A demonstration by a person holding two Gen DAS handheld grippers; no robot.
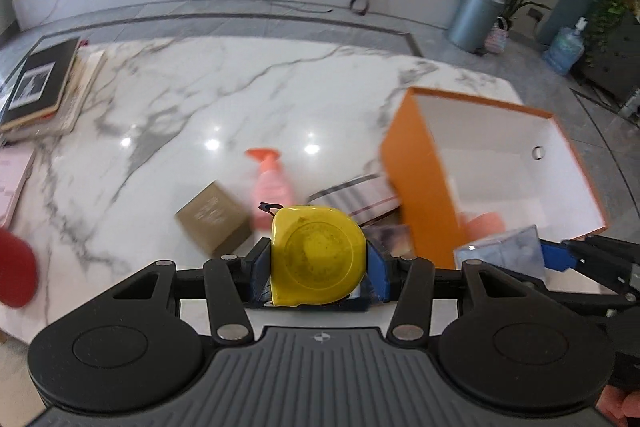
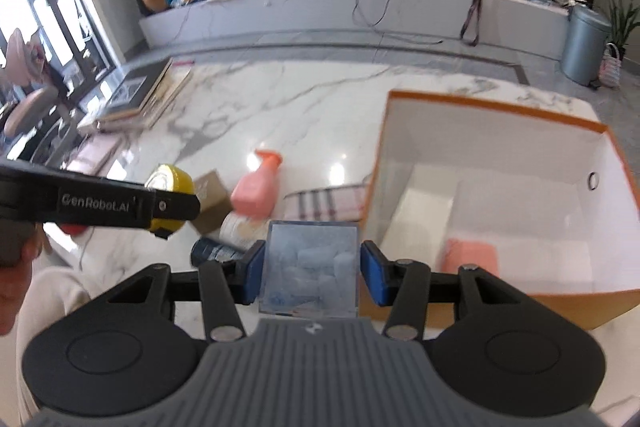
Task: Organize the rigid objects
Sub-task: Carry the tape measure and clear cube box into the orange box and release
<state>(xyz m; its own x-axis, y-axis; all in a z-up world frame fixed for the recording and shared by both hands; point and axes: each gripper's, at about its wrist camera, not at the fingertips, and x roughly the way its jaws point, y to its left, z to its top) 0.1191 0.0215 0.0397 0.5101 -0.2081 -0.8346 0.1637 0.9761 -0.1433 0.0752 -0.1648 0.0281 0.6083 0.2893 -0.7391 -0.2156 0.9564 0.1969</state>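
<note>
We see the left gripper (image 1: 319,269) with jaws pinching a yellow tape measure (image 1: 318,255), held up above the marble surface (image 1: 192,99). The right gripper (image 2: 313,273) has its jaws clamped on a clear plastic box (image 2: 311,267) with pale blue pieces inside, also lifted off the surface.

The orange box (image 2: 492,203), white inside and open on top, sits at the right, just beside and right of both loads; a pink item (image 2: 472,257) lies on its floor near the front wall.

Clutter below and beyond the held things: a brown carton (image 1: 214,219), a pink spray bottle (image 1: 270,187) lying down, a striped cloth (image 1: 360,197) against the orange box's left wall, plus a dark can (image 2: 214,251) and a pale tube (image 2: 240,229) seen from the right wrist. A stack of books (image 1: 44,87) lies far left, well apart. A blurred red thing (image 1: 16,273) shows at the left edge, we cannot tell what. The left gripper's arm crosses the left of the right wrist view, in front of the carton.
</note>
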